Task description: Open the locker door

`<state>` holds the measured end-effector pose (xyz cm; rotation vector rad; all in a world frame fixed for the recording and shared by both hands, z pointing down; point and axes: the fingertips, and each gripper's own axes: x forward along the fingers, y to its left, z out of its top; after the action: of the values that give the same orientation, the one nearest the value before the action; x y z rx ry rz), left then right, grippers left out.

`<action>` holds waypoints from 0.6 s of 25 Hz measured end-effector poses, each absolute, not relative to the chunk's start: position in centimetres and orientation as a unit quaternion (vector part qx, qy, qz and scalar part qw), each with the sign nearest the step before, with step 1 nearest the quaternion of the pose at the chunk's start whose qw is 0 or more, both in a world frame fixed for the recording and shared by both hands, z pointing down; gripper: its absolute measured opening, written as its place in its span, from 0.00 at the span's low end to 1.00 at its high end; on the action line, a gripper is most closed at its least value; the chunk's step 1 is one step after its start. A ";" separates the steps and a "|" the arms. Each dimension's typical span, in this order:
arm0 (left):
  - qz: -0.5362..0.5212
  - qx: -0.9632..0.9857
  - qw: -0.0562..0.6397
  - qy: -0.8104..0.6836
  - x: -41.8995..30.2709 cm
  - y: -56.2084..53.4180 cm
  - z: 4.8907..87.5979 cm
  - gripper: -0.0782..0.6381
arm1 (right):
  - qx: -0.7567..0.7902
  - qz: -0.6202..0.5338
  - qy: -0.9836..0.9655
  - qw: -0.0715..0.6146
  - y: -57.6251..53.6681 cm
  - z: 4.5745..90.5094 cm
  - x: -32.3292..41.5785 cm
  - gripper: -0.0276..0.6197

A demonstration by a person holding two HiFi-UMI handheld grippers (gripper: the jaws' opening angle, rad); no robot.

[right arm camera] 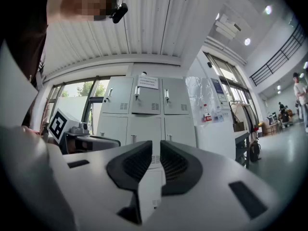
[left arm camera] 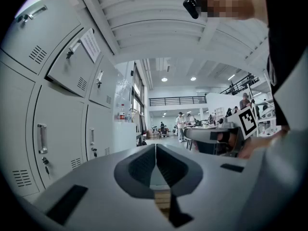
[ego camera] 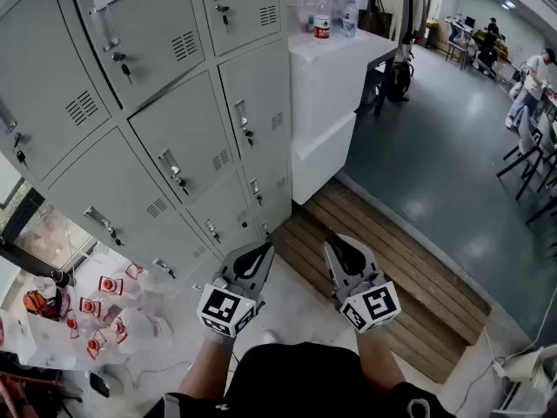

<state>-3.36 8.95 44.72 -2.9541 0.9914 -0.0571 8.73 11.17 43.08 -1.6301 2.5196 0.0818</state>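
- Left tool (ego camera: 261,249) and right tool (ego camera: 338,244): both sets of jaws closed on nothing, held side by side.
- Locker doors (ego camera: 187,146): all shut, well apart from both tools, ahead and to the left.
- Risks: closed jaws would likely bump a handle (ego camera: 171,165) rather than straddle it; a dangling key (ego camera: 181,184) could snag; a locked door would resist the pull.

Lockers (ego camera: 174,129) fill the upper left. Worktop (ego camera: 344,49) stands just right of them at top centre, with two bottles (ego camera: 322,20) on it. Wooden floor strip (ego camera: 392,255) runs from its foot toward lower right. Packets (ego camera: 96,307) lie on the floor, lower left, before the lockers. Left gripper (ego camera: 259,251) and right gripper (ego camera: 338,249) sit side by side at bottom centre.
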 end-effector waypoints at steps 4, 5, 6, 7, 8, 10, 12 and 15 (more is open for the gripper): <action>-0.021 -0.948 0.005 0.317 -4.6 8.3 45.2 0.14 | -0.536 0.030 0.841 0.062 10.6 43.3 6.9 0.14; -0.022 -0.949 0.003 0.315 -5.0 8.1 45.3 0.14 | -0.536 0.031 0.841 0.061 10.4 43.4 6.5 0.14; -0.024 -0.949 0.001 0.314 -5.4 7.9 45.5 0.14 | -0.536 0.031 0.841 0.061 10.2 43.5 6.1 0.14; -0.026 -0.950 0.000 0.312 -5.8 7.6 45.7 0.14 | -0.536 0.031 0.841 0.061 9.9 43.5 5.7 0.14; -0.027 -0.950 0.000 0.311 -6.3 7.3 45.8 0.14 | -0.537 0.030 0.841 0.061 9.6 43.6 5.4 0.14; -0.025 -0.950 0.000 0.311 -7.3 6.6 45.8 0.14 | -0.538 0.025 0.840 0.068 8.8 43.6 4.6 0.14; -0.019 -0.950 -0.001 0.312 -8.6 5.8 45.7 0.14 | -0.538 0.010 0.839 0.084 8.0 43.4 3.7 0.14; -0.011 -0.952 -0.004 0.307 -10.6 4.9 45.8 0.14 | -0.539 -0.004 0.837 0.094 7.0 43.4 2.0 0.14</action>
<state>-10.56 4.86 45.85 -2.9972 0.9680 -0.0359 2.02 7.01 43.37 -1.6002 2.4821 -0.0110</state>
